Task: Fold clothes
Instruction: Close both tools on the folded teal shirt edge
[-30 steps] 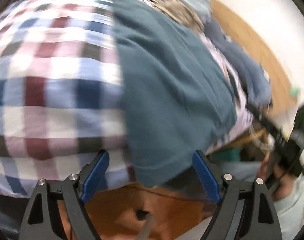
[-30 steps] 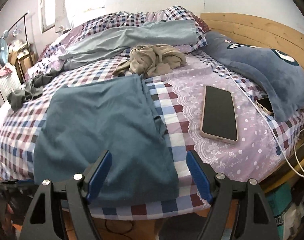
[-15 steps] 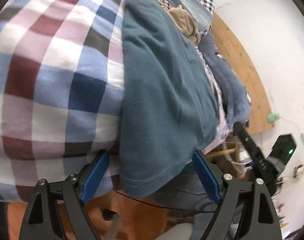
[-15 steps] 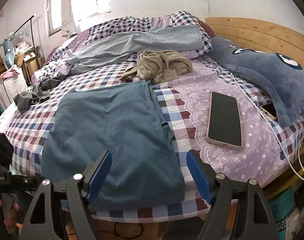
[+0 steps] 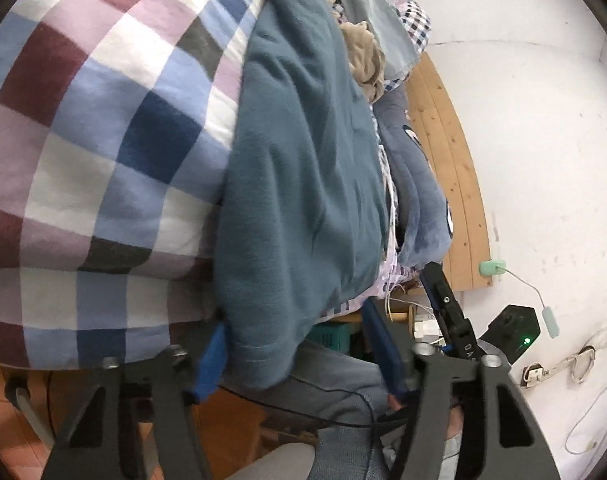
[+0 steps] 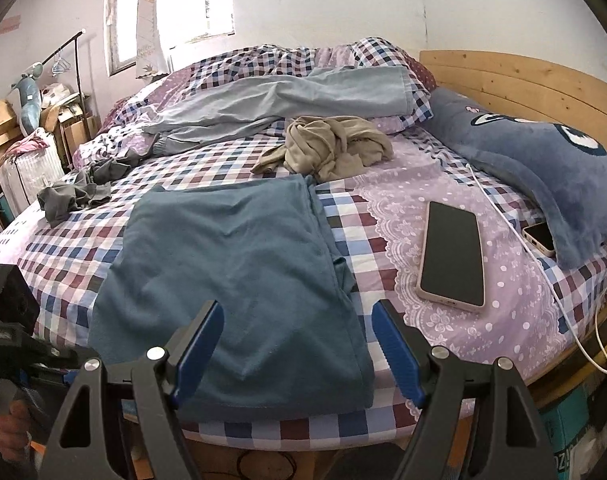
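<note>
Teal cloth (image 6: 239, 280) lies flat on the checked bed (image 6: 383, 220), its near hem at the edge. My left tool (image 5: 299, 354) has its jaws wide around the hem's hanging corner, the left pad touching the fabric. My right tool (image 6: 297, 344) hangs wide apart above the near hem, touching nothing. Behind lie a grey rag (image 6: 75, 194), a beige heap (image 6: 327, 148) and pale trousers (image 6: 283, 100); right, a phone (image 6: 453, 256) and blue pillow (image 6: 543, 164).
</note>
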`<act>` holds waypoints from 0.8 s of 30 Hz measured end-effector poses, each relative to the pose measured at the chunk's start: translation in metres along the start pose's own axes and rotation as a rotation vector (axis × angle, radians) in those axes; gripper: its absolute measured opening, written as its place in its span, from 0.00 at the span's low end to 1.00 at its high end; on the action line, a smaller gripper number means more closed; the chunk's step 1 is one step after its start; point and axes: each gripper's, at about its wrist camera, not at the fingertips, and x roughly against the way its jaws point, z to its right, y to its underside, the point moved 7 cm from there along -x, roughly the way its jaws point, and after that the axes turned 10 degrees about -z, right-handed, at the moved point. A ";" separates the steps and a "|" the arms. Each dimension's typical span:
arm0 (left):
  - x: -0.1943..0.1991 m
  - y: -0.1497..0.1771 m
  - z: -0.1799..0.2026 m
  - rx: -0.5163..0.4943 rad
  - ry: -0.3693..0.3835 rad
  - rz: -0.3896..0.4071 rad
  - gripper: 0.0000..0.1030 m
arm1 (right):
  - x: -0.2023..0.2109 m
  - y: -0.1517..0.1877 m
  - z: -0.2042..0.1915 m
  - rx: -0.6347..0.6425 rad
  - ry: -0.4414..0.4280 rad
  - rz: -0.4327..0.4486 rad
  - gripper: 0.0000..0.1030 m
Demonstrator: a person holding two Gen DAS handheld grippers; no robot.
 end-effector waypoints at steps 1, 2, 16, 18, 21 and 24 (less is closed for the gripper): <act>0.000 -0.001 -0.002 0.011 -0.012 -0.002 0.35 | 0.001 0.000 -0.002 0.007 -0.005 0.004 0.78; 0.001 -0.001 -0.005 0.023 -0.024 -0.002 0.24 | 0.001 -0.001 -0.004 0.013 -0.011 0.008 0.78; 0.009 -0.002 0.029 -0.012 0.134 0.043 0.10 | 0.036 0.024 -0.101 0.409 -0.104 0.101 0.78; 0.012 -0.004 0.038 -0.018 0.163 0.046 0.10 | 0.039 0.032 -0.116 0.492 -0.068 0.116 0.78; 0.016 -0.007 0.042 -0.010 0.208 0.042 0.10 | 0.039 0.044 -0.136 0.590 -0.057 0.114 0.78; 0.022 -0.010 0.044 -0.005 0.250 0.030 0.10 | 0.028 0.051 -0.146 0.660 -0.010 0.111 0.78</act>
